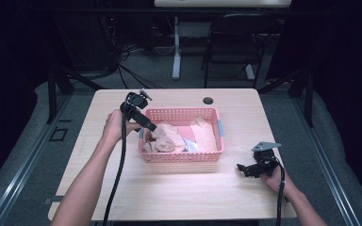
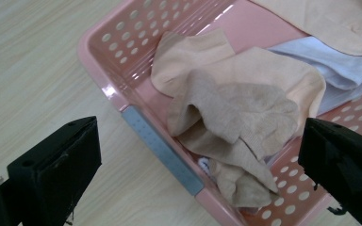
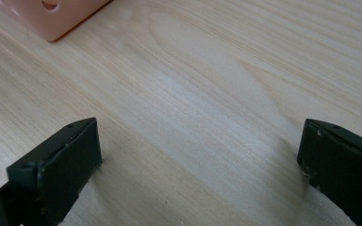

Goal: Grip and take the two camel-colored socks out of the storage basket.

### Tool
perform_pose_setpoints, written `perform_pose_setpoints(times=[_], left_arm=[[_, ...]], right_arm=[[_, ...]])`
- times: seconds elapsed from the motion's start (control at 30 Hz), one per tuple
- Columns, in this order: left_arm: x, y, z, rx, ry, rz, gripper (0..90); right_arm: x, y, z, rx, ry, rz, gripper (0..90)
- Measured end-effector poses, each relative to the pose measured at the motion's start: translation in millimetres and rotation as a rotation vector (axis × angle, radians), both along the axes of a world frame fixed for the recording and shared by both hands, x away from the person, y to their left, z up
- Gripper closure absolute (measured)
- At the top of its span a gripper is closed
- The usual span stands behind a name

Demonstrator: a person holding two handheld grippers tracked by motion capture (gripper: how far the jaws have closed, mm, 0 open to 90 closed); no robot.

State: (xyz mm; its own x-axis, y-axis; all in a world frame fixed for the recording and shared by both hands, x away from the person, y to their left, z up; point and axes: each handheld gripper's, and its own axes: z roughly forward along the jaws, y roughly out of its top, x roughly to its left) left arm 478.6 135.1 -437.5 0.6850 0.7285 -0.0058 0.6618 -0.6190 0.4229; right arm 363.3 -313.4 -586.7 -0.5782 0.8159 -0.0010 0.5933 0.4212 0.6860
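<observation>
The left gripper [image 1: 147,123] hangs over the left end of the pink basket [image 1: 179,113], jaws wide apart and empty, above a crumpled beige sock [image 2: 231,122] lying inside. The right gripper [image 1: 246,169] rests on the table [image 1: 169,188] near the basket's right corner, jaws wide and empty.

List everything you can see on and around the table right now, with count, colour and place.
Basket: one, pink, perforated, centre of the table.
Beige socks: a crumpled pile, count unclear, left end of the basket.
Pale blue cloth: one, in the basket under the beige pieces.
Folded beige cloth: one, right part of the basket.
Table: one, light wood, with a dark cable hole near the far edge.
Chair: one, black, behind the table.
Left gripper: black, jaws open, over the basket's left end.
Right gripper: black, jaws open, low over bare table right of the basket.
</observation>
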Motion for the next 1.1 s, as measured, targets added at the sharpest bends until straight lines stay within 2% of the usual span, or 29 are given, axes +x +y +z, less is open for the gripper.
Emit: perform_pose_setpoints(times=[0.1, 0.3, 0.43, 0.67, 0.97, 1.1], left_arm=[[1.6, -6.6, -4.4, -0.01, 0.005, -0.006, 1.1], [4.4, -22.6, -16.8, 0.018, 0.014, -0.035, 7.5], [7.2, -29.3, -28.2, 0.036, 0.035, -0.048, 12.2], [12.0, -28.9, -40.8, 0.023, 0.062, -0.044, 24.6], [10.0, -28.7, -48.3, 0.05, 0.081, -0.044, 41.7], [8.3, -29.4, -51.0, 0.064, 0.083, -0.045, 54.0]], right_arm=[[0.0, 0.0, 0.0, 0.0, 0.0, 0.0, 0.0], [-0.2, -0.2, 0.0, -0.001, 0.0, 0.003, 0.0], [-0.4, -0.3, 0.1, -0.001, 0.0, 0.003, 0.0], [-0.7, -0.3, 0.1, -0.002, -0.002, 0.002, 0.0], [-0.7, -0.3, 0.0, -0.001, -0.002, 0.002, 0.0], [-0.7, -0.4, 0.0, -0.001, -0.002, 0.003, 0.0]])
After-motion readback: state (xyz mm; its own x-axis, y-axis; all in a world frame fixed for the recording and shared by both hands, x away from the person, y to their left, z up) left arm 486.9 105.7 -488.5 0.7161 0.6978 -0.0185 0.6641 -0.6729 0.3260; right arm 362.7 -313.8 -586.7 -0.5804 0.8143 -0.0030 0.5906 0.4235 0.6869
